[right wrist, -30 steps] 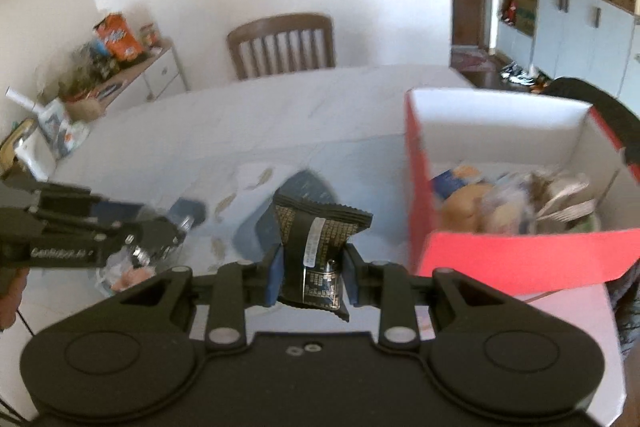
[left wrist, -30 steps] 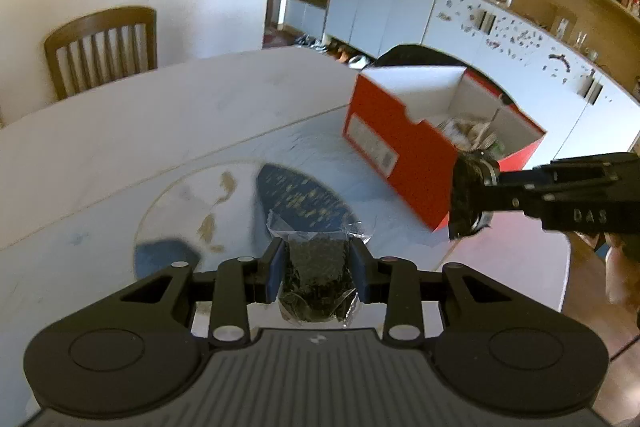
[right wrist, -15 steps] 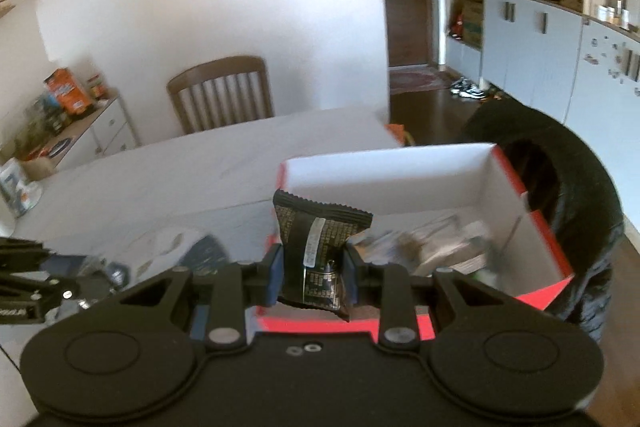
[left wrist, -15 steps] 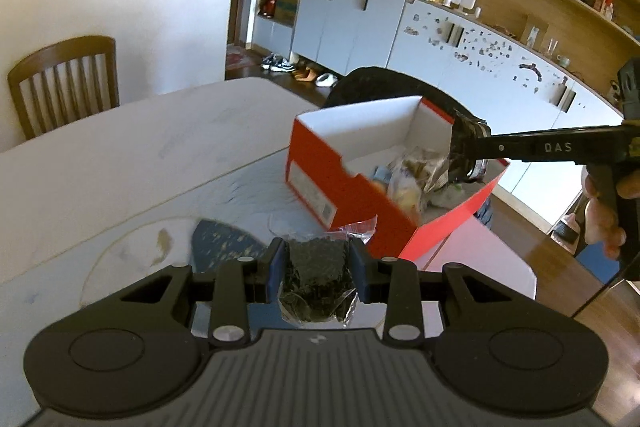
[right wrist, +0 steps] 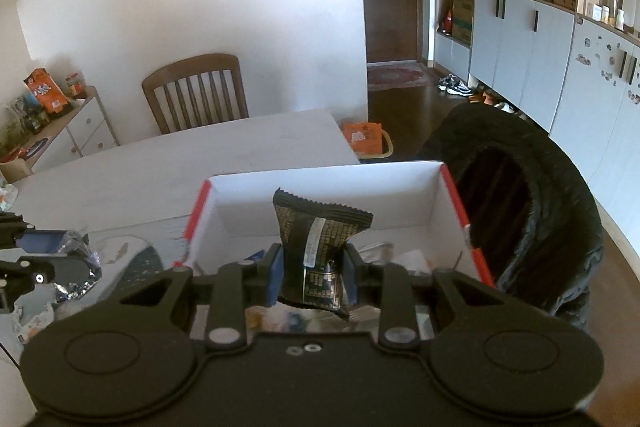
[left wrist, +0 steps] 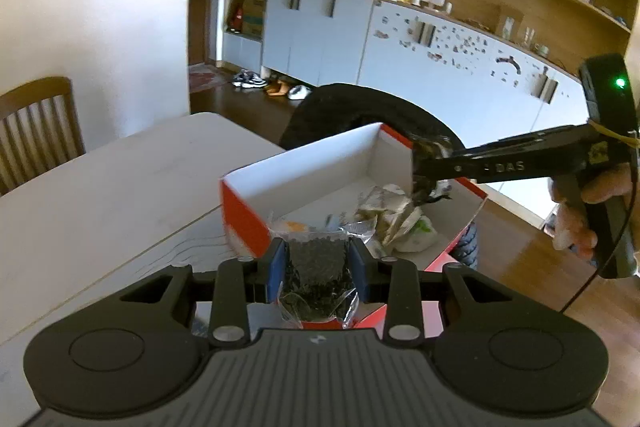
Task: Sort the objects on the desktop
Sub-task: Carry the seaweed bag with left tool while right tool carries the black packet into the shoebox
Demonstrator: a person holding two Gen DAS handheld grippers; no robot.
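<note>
My left gripper [left wrist: 316, 263] is shut on a clear packet of dark bits [left wrist: 316, 275] and holds it over the near rim of the red shoebox [left wrist: 244, 223]. My right gripper [right wrist: 314, 269] is shut on a black snack packet [right wrist: 316, 239], held upright above the open red shoebox [right wrist: 456, 203]. In the left wrist view the right gripper [left wrist: 424, 167] reaches in from the right over the box's far side. The box holds several wrapped snacks [left wrist: 396, 219]. The left gripper [right wrist: 60, 259] shows at the left edge of the right wrist view.
The box stands at the end of a white table [left wrist: 120, 179]. A black padded chair [right wrist: 532, 203] stands just behind the box. A wooden chair [right wrist: 196, 91] is at the table's far side. Cupboards [left wrist: 440, 47] line the wall.
Both grippers have moved with their packets from over the table to over the red shoebox. Each packet stays gripped.
</note>
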